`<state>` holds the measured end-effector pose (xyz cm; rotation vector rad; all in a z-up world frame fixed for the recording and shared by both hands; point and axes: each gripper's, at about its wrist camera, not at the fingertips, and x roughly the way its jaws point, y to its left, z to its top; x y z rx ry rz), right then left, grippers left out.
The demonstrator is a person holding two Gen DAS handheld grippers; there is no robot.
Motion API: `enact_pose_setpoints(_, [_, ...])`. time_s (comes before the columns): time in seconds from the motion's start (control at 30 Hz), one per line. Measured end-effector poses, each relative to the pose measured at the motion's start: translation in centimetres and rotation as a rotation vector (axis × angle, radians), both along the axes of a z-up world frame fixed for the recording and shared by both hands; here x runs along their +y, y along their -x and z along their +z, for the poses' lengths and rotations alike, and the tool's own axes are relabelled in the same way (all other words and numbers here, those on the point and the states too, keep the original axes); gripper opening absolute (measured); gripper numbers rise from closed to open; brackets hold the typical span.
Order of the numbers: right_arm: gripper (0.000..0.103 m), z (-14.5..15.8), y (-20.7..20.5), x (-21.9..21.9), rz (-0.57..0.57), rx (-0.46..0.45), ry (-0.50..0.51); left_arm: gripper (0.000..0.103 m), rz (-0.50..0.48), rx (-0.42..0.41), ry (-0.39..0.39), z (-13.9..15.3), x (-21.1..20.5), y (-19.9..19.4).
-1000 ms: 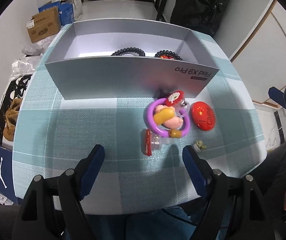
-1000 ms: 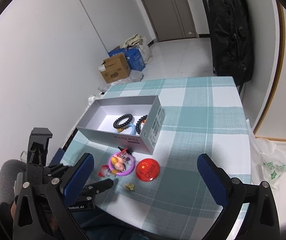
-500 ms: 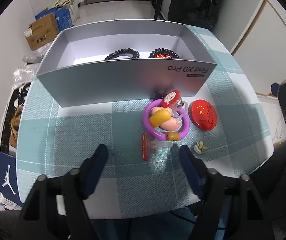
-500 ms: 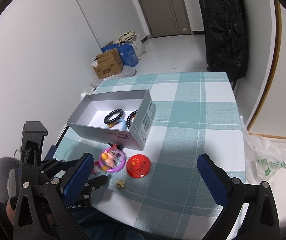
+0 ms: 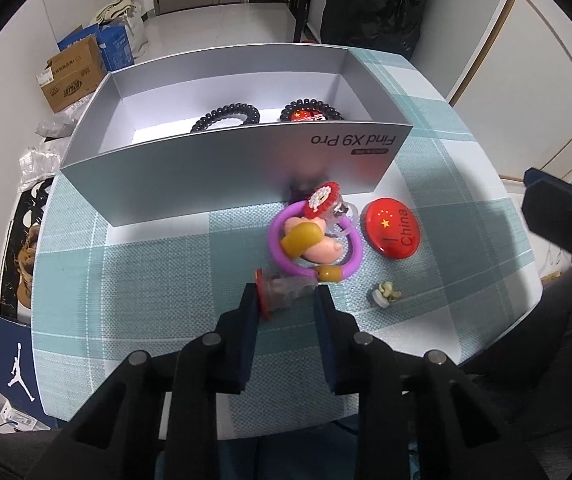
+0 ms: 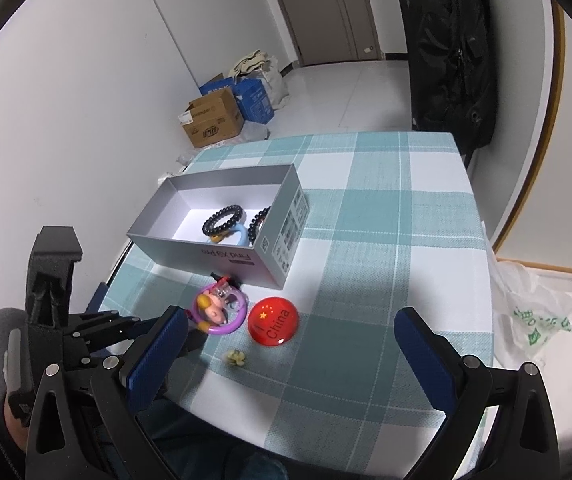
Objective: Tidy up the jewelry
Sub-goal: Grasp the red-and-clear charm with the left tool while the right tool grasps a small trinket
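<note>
1. The table (image 6: 382, 216), covered in a teal-and-white check cloth, carried every task item; its near edge was cut off by both grippers.
2. The grey box (image 5: 222, 168) stood open near the table's left edge. Its front wall hid most of the floor in the left wrist view, so only the tops of the black bead bracelet (image 5: 226, 115) and a second beaded bracelet (image 5: 311, 109) showed. A pale blue ring (image 6: 235, 234) inside appeared only in the right wrist view.
3. The right gripper (image 6: 290, 344) hung above the near edge, spread wide with nothing between its pads.
4. The left gripper (image 5: 286, 300) was narrowed onto the clear hair clip (image 5: 286, 292) with a red end, on the cloth.
5. The red badge (image 5: 393, 227) lay beside the purple ring (image 5: 314, 240), which sat directly in front of the box; the charms inside it were hard to identify.
6. The small pale trinket (image 5: 386, 295) was too small to identify.
</note>
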<state>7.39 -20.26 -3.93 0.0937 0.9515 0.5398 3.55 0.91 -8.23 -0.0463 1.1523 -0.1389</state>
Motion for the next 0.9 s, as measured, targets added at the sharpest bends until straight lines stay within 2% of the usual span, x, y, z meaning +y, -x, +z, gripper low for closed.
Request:
enact_pose_setpoints(0.27, [0.103,-0.9,0.3,0.9,0.032,0.035,0.032,0.022,0.003,-0.011,0.042,0.9,0.5,1.2])
enact_pose_setpoints(0.63, [0.102,-3.1,1.7,3.1,0.12,0.093,0.091,0.022,0.072,-0.137,0.115,4.1,2.1,1.6])
enact_pose_setpoints(0.7, [0.098,-3.4,2.1,3.8,0.143,0.092,0.11,0.022,0.079,-0.158,0.123,4.6,2.3,1.9])
enact_pose_setpoints(0.77, [0.087,-3.8,2.4,4.6,0.17,0.089,0.134,0.022,0.087,-0.171,0.133,4.8,2.6,1.9])
enact_pose_setpoints(0.9, [0.074,-4.7,2.7,6.2,0.208,0.096,0.184,0.022,0.101,-0.172,0.142,4.7,3.3,1.7])
